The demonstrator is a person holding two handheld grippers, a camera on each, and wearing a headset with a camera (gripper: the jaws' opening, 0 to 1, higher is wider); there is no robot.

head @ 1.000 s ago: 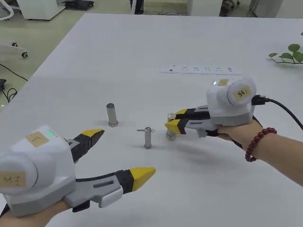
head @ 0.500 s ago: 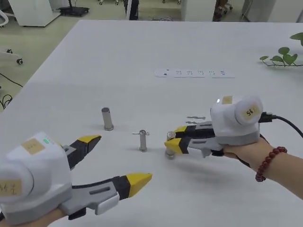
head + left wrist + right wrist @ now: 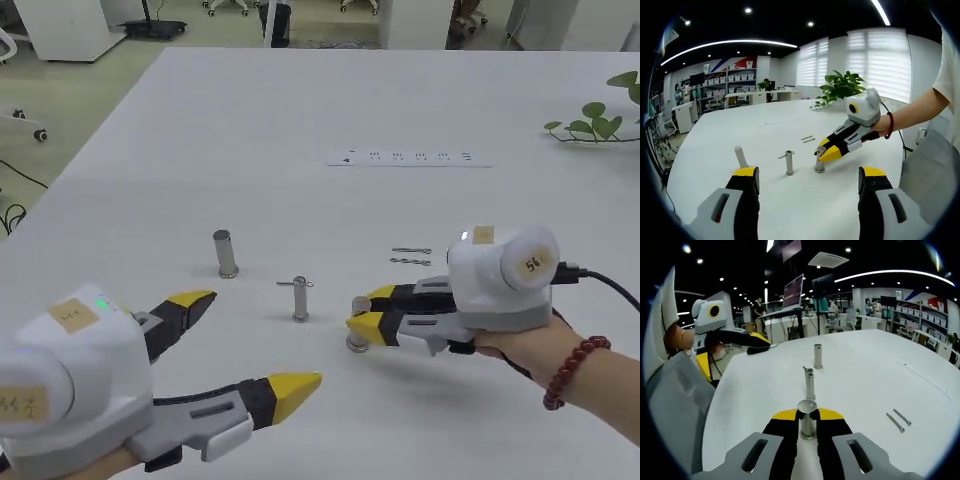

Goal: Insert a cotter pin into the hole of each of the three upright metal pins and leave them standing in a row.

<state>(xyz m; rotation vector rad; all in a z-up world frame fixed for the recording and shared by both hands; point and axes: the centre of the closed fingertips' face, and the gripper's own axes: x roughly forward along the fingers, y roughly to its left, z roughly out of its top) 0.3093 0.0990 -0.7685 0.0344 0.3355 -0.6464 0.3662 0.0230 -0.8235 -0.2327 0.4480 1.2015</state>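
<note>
Steel pin (image 3: 807,424), clamped in the right hand-held gripper (image 3: 365,312), has slid nearer, lining up with the middle pin (image 3: 300,305) and left pin (image 3: 225,255) for the row; left hand-held gripper (image 3: 252,340) gapes empty.

My two grippers are built alike: a rounded white housing, grey arms, and black jaws with yellow tips. My left gripper (image 3: 255,340) has tan stickers (image 3: 72,317) with handwritten marks and a small green light (image 3: 100,303). My right gripper (image 3: 365,310) has a tan square label (image 3: 483,235) on top, a round label (image 3: 537,264) with handwritten digits, and a black cable (image 3: 600,282) plugged into its back. I wear a dark red bead bracelet (image 3: 568,375) on my right wrist and a white short sleeve (image 3: 949,75).
</note>
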